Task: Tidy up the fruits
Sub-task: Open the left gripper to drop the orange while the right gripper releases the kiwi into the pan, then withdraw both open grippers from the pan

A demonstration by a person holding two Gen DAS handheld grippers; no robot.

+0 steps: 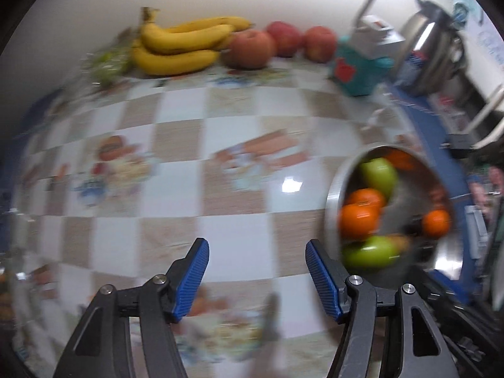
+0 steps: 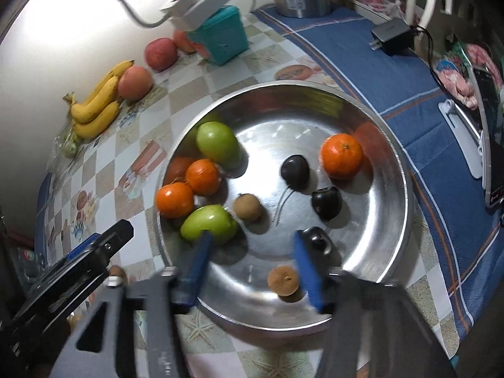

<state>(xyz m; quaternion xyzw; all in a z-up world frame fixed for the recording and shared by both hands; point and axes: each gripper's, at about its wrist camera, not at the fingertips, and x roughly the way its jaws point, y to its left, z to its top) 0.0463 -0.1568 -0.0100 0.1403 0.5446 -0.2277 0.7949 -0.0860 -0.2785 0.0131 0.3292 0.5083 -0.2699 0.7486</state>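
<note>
A steel bowl holds two green apples, three oranges, three dark plums and two small brown fruits. My right gripper hangs open over the bowl's near side. One brown fruit lies loose beside its right finger. My left gripper is open and empty over the checked tablecloth, left of the bowl. Bananas, three red apples and green grapes lie along the wall.
A teal box with a white lamp base on it stands near the apples. A steel kettle is at the back right. A blue cloth carries a black charger and a phone on a stand.
</note>
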